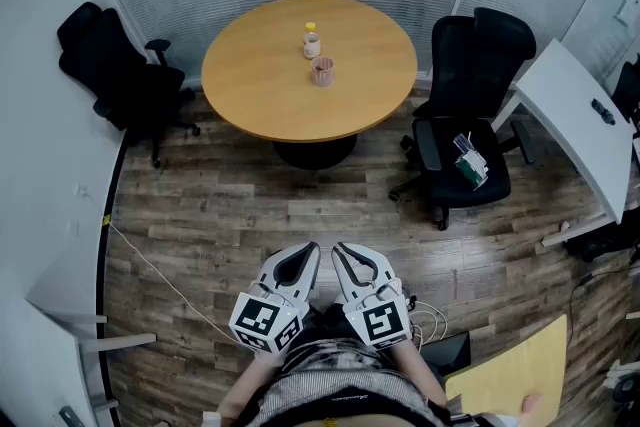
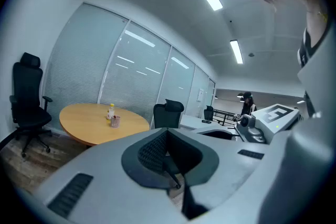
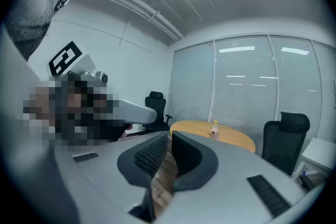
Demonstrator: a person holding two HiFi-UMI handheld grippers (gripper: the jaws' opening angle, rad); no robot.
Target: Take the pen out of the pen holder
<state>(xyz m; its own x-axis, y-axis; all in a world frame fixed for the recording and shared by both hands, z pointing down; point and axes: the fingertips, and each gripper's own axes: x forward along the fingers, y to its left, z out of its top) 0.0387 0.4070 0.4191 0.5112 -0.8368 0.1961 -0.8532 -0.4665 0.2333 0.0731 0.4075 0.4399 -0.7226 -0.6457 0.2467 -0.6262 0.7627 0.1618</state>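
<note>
A pink pen holder stands near the middle of a round wooden table, far ahead of me; any pen in it is too small to make out. Both grippers hang low in front of the person's body, well short of the table. The left gripper has its jaws together with nothing between them, and the right gripper beside it is shut and empty too. The left gripper view shows the pen holder small on the table beyond the left gripper. The right gripper points at the distant table.
A small bottle with a yellow cap stands just behind the holder. Black office chairs sit at the table's left and right. A white desk is at the right, and a yellow board lies at the bottom right. A cable runs over the wooden floor.
</note>
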